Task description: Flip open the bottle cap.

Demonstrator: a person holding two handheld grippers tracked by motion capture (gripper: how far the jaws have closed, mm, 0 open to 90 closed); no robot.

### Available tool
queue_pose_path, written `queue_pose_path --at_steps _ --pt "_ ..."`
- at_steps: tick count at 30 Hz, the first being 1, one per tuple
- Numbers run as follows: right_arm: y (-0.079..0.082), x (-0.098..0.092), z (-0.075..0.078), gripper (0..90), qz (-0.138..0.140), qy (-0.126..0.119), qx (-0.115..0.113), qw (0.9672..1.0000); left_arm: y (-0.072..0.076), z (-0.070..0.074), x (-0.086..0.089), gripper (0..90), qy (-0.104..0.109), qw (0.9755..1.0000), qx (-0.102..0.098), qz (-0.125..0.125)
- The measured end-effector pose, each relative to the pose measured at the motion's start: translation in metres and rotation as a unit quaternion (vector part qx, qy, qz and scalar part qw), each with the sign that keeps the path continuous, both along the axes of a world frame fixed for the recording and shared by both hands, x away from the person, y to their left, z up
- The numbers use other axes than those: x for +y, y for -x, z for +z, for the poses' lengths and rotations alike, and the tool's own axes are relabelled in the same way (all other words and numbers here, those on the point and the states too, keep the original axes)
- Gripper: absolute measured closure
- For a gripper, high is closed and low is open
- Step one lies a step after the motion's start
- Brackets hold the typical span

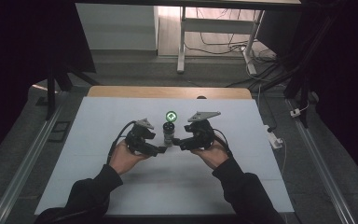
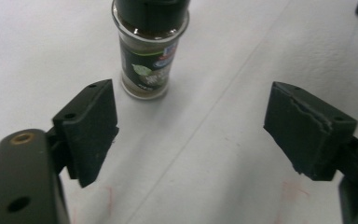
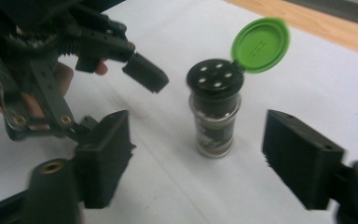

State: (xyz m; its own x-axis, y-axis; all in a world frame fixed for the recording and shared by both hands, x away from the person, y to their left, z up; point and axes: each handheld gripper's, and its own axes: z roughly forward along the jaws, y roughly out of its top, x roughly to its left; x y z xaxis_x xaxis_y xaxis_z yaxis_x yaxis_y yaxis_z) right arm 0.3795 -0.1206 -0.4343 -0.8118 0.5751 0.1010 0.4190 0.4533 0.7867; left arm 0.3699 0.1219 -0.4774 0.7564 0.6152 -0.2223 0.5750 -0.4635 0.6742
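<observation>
A small glass spice jar stands upright on the white table top, its black shaker top exposed and its green flip lid hinged up. My left gripper sits just left of the jar, and my right gripper just right of it. In the left gripper view the jar stands beyond the open jaws of the left gripper, untouched. In the right gripper view the jar and its lid stand ahead of the open right gripper, with the left gripper farther left.
A wooden strip edges the table's far side. A white plug block and cable lie off the right edge. Metal rails run along both sides, and desk legs and cables stand beyond.
</observation>
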Motion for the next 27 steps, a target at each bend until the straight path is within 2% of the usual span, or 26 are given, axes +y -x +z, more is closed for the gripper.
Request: queue_pose_path --at_steps 2,7,11,14,21,24,27 --pt "0.004 0.000 -0.001 16.5 0.002 0.006 0.003 1.0000 0.003 0.002 0.004 15.4 0.005 1.0000 0.004 0.001" --pt "0.011 -0.003 -0.004 8.4 0.007 0.012 0.015 0.9998 0.013 0.004 0.014 11.7 0.001 0.9999 0.010 0.004" --pt "0.018 -0.007 -0.005 5.6 0.015 0.011 0.014 0.9997 0.023 0.007 0.024 7.3 0.001 0.9999 0.008 0.006" --pt "0.023 -0.010 -0.005 2.5 0.016 0.010 0.013 0.9997 0.032 0.010 0.032 4.6 0.009 0.9999 0.006 0.008" --pt "0.032 -0.022 -0.003 0.7 0.016 0.007 0.010 0.9998 0.055 0.015 0.053 0.9 0.021 0.9996 -0.004 0.017" --pt "0.036 -0.028 -0.003 0.7 0.021 0.009 0.021 0.9995 0.065 0.016 0.062 0.0 0.024 0.9995 -0.007 0.021" --pt "0.042 -0.034 -0.003 0.5 0.021 0.012 0.020 0.9995 0.076 0.016 0.071 0.0 0.029 0.9991 -0.012 0.029"
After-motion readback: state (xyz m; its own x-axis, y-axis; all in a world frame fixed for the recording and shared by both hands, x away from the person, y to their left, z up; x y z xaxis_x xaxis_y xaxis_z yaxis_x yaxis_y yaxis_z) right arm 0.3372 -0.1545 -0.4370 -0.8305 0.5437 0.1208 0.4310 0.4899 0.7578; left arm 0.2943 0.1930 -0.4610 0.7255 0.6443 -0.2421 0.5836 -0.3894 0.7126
